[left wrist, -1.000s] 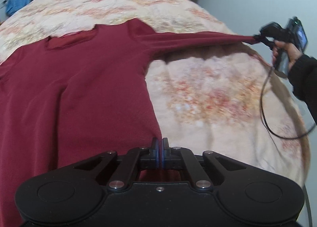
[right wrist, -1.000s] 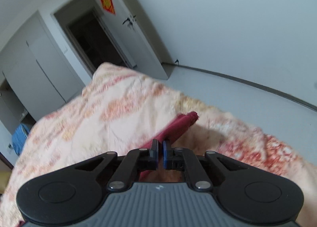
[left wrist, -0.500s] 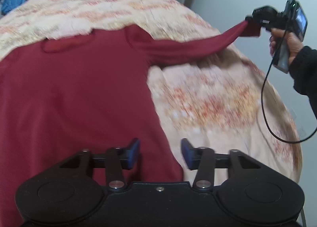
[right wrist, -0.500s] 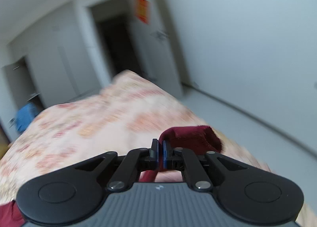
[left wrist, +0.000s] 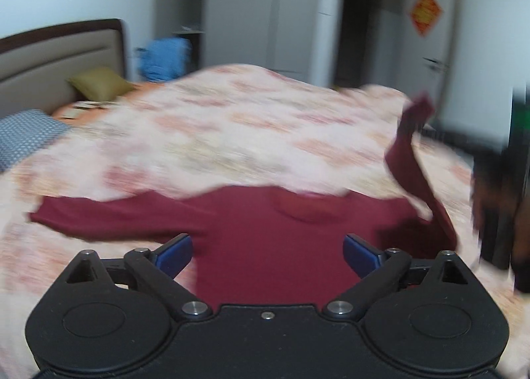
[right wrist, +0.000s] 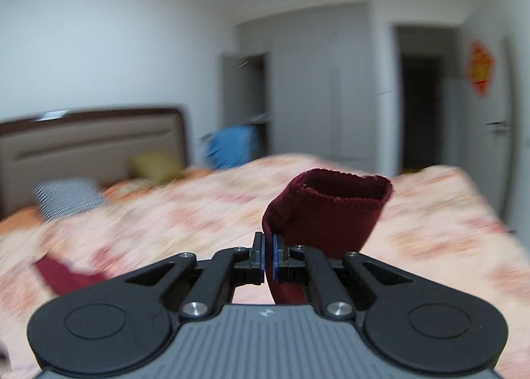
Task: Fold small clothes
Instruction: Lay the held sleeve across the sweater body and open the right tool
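A dark red long-sleeved sweater (left wrist: 271, 230) lies spread flat on the floral bedspread (left wrist: 232, 134). My left gripper (left wrist: 266, 255) is open and empty just above the sweater's body near the hem. The sweater's right sleeve (left wrist: 410, 154) is lifted off the bed. My right gripper (right wrist: 269, 256) is shut on that sleeve's cuff (right wrist: 328, 210), which stands up above its fingers. The other sleeve (left wrist: 99, 216) lies stretched out to the left. The view is blurred by motion.
A padded headboard (left wrist: 56, 54), a green pillow (left wrist: 99, 84) and a checked pillow (left wrist: 23, 134) are at the bed's far left. A blue cloth (left wrist: 165, 58) hangs by the wardrobe. A dark doorway (left wrist: 361, 31) is behind the bed. The other hand (left wrist: 497, 200) is at right.
My left gripper has let go of the sweater's hem, opened wide and swung round to face the headboard. My right gripper has lifted the sleeve cuff up and turned inward over the bed.
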Demonstrator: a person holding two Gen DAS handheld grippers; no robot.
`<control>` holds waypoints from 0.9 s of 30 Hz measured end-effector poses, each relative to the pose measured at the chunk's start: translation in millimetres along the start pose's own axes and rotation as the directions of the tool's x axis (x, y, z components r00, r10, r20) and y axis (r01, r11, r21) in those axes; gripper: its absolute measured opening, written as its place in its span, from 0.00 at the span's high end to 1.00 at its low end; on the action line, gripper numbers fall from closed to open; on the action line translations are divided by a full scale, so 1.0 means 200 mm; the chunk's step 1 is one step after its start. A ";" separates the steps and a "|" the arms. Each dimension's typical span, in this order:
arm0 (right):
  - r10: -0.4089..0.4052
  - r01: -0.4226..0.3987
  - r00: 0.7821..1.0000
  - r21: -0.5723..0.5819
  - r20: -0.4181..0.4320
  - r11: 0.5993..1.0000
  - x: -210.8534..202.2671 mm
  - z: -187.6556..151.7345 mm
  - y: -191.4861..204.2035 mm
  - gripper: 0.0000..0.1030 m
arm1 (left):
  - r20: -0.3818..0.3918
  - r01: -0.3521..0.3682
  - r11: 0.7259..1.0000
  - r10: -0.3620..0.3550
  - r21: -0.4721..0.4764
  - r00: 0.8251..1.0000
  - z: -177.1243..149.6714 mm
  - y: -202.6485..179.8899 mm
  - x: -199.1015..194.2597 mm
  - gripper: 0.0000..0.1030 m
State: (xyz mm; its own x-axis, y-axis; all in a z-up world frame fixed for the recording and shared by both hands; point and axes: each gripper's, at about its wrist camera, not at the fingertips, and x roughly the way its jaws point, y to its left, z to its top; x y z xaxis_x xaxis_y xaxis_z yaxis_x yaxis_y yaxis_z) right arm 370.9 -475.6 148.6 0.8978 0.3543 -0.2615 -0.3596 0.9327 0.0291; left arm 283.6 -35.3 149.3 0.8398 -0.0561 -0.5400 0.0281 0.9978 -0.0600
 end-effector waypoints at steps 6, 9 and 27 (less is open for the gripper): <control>0.029 -0.074 0.973 -0.191 -0.229 0.979 0.38 -0.35 0.60 0.95 | -0.001 -0.105 0.993 0.105 -0.056 0.994 0.02 0.31 0.07 0.04; 0.008 -0.104 0.945 -0.277 -0.327 0.955 0.45 -0.56 0.80 0.94 | -0.019 -0.114 0.993 0.114 -0.034 0.993 -0.03 0.36 0.17 0.02; -0.330 0.313 0.916 -0.107 -0.227 0.944 -0.32 -0.84 0.11 0.00 | -0.076 -0.123 0.992 0.120 -0.034 0.990 -0.28 0.00 0.95 0.01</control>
State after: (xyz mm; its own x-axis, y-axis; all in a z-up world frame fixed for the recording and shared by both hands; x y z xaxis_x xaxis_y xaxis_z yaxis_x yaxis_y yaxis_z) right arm 263.0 -489.4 3.8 0.8835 0.0019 -0.4684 -0.0857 0.9838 -0.1577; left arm 413.1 -48.3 -0.6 0.7934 0.0615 -0.6056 -0.0939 0.9953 -0.0220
